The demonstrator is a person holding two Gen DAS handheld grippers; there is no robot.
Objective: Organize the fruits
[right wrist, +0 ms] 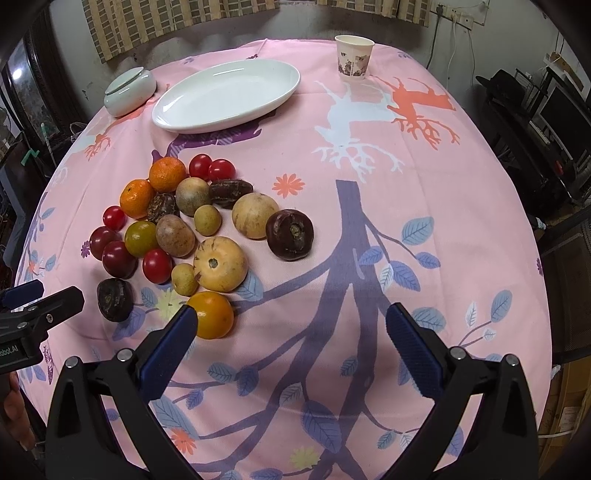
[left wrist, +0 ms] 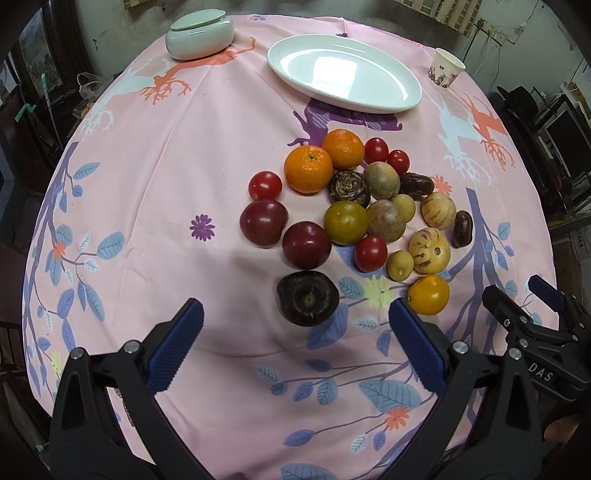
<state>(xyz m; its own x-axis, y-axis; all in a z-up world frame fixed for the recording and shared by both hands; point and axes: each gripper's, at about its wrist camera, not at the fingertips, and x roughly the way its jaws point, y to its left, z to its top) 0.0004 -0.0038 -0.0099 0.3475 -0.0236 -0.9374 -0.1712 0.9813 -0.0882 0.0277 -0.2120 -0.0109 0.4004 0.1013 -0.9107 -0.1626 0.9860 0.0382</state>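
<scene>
A pile of mixed fruit lies on the pink tablecloth: two oranges (left wrist: 308,168), red tomatoes (left wrist: 265,185), dark plums (left wrist: 306,244), striped yellow melons (left wrist: 429,250), brown fruits and a yellow-orange tomato (left wrist: 428,294). A dark water chestnut (left wrist: 307,298) lies nearest my left gripper (left wrist: 295,345), which is open and empty just before it. My right gripper (right wrist: 291,347) is open and empty; its left finger (right wrist: 168,356) stands beside the yellow-orange tomato (right wrist: 211,314). An empty white oval plate (left wrist: 343,72) sits at the back, also seen in the right wrist view (right wrist: 225,95).
A pale lidded bowl (left wrist: 199,33) stands at the back left, a paper cup (left wrist: 445,68) at the back right. The round table's edge drops off on all sides; dark furniture surrounds it. The other gripper shows at the right edge (left wrist: 535,325) and at the left edge (right wrist: 33,314).
</scene>
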